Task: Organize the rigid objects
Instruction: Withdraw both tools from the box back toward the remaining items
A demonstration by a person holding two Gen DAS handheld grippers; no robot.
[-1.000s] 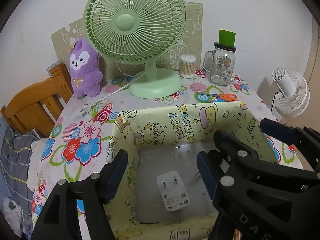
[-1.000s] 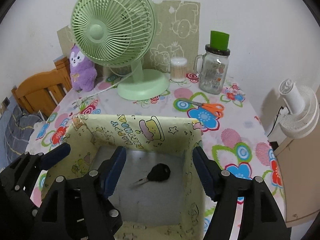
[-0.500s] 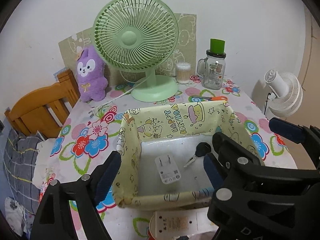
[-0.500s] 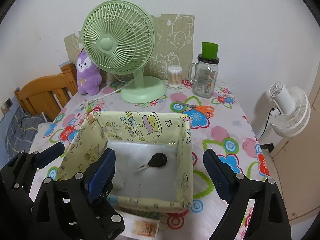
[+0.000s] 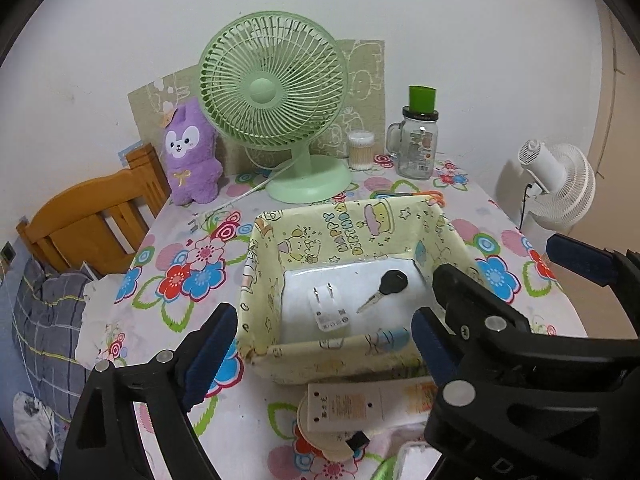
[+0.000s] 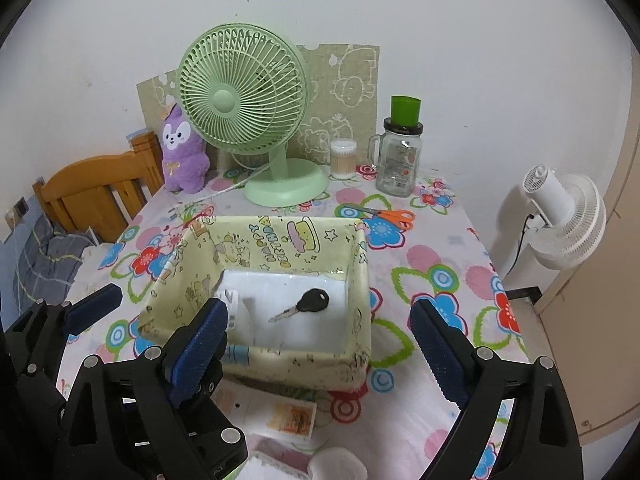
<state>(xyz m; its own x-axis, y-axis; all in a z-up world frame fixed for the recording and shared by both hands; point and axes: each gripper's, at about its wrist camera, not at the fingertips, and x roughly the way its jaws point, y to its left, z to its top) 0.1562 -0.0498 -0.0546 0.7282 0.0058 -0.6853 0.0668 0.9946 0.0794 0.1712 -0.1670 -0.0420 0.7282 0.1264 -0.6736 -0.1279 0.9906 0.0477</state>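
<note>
Left wrist view: left hand-held gripper spread wide, holding nothing, above near wall of yellow cartoon-print fabric box on floral bench. White plug adapter & black-headed key lie apart on box floor.

Right wrist view: right hand-held gripper also spread, empty; key mid-box, adapter partly hidden behind blue finger.

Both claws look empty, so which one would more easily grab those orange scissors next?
Probably the right gripper: open and empty, the scissors lie toward its side, beyond the box. The left gripper barely sees them.
</note>
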